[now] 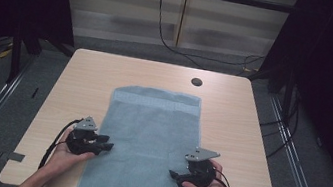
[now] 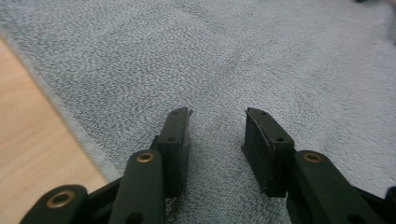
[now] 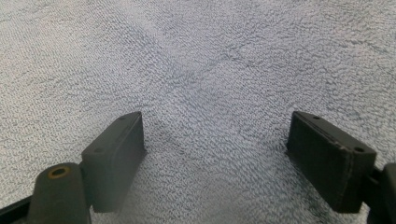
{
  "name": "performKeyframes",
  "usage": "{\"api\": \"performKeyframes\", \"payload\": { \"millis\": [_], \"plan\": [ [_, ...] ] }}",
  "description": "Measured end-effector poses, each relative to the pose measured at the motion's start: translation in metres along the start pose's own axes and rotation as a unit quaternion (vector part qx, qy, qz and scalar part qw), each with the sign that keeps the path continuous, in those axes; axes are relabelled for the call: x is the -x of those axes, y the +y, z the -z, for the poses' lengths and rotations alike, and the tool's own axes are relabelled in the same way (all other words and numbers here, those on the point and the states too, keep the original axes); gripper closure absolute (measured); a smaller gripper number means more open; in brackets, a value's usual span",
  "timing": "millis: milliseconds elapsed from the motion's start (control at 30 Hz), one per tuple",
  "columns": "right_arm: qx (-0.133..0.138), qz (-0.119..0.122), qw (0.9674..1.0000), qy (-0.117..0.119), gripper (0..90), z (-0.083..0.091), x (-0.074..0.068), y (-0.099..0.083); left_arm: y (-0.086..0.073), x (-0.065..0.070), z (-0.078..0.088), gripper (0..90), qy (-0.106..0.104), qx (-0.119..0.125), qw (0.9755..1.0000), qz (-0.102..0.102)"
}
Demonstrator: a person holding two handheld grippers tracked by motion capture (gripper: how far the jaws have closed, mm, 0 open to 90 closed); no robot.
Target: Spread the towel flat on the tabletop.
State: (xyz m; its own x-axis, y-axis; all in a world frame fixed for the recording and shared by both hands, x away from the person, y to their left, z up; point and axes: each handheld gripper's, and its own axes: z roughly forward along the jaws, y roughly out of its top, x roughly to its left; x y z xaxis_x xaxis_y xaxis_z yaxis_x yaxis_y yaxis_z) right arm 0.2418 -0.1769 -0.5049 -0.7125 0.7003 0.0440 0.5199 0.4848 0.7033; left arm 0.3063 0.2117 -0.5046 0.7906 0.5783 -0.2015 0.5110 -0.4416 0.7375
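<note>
hands [image 1: 68, 156] level, grippers [image 1: 104, 145] facing across towel [image 1: 150, 136]

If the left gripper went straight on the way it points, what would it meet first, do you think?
Probably the grey towel: the left gripper, open, points across it at a shallow angle.

The high view is looking forward and down from above the near edge of the table [image 1: 87, 68], taking in the whole top. Each gripper view is riding low and close, looking along its jaws onto the grey towel [image 1: 150, 136], the weave they share; the left one is catching wood at its left edge
</note>
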Motion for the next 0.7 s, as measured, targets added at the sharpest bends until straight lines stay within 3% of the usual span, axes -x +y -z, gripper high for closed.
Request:
{"api": "performKeyframes", "payload": {
  "millis": [267, 300, 367, 400, 433, 467, 533, 633, 667, 700],
  "plan": [
    [0.003, -0.025, 0.9996, 0.013, 18.8, 0.011, -0.009, -0.009, -0.009, 0.021, 0.006, 60.4, 0.001, -0.007, 0.9999, -0.012],
    [0.002, -0.032, 0.9991, 0.028, 20.3, 0.016, -0.012, -0.012, -0.011, 0.024, 0.007, 58.3, -0.001, -0.005, 0.9999, -0.010],
    [0.000, -0.039, 0.9986, 0.035, 23.5, 0.018, -0.012, -0.012, -0.011, 0.029, 0.009, 58.0, -0.005, -0.015, 0.9998, -0.014],
    [0.019, -0.054, 0.9971, 0.050, 27.2, 0.022, -0.007, -0.010, -0.010, 0.029, 0.009, 57.9, -0.004, -0.016, 0.9998, -0.015],
    [0.019, -0.054, 0.9971, 0.050, 27.2, 0.022, -0.007, -0.010, -0.008, 0.028, 0.009, 57.9, -0.006, -0.022, 0.9996, -0.016],
    [0.048, -0.073, 0.9954, 0.039, 27.9, 0.025, 0.003, -0.002, -0.004, 0.026, 0.007, 61.1, -0.011, -0.025, 0.9994, -0.021],
    [0.053, -0.074, 0.9953, 0.034, 30.9, 0.024, 0.008, 0.002, 0.004, 0.021, 0.004, 61.6, -0.007, -0.016, 0.9995, -0.026],
    [0.044, -0.074, 0.9962, 0.017, 36.7, 0.010, 0.025, 0.014, 0.022, 0.003, -0.007, 62.3, 0.016, -0.008, 0.9998, -0.011],
    [0.035, -0.068, 0.9971, -0.005, 42.2, -0.004, 0.036, 0.021, 0.029, -0.008, -0.011, 62.6, 0.024, 0.001, 0.9997, 0.005],
    [0.033, -0.068, 0.9971, -0.009, 41.9, -0.008, 0.039, 0.023, 0.029, -0.008, -0.011, 62.7, 0.024, 0.001, 0.9997, 0.005]
  ]
}}
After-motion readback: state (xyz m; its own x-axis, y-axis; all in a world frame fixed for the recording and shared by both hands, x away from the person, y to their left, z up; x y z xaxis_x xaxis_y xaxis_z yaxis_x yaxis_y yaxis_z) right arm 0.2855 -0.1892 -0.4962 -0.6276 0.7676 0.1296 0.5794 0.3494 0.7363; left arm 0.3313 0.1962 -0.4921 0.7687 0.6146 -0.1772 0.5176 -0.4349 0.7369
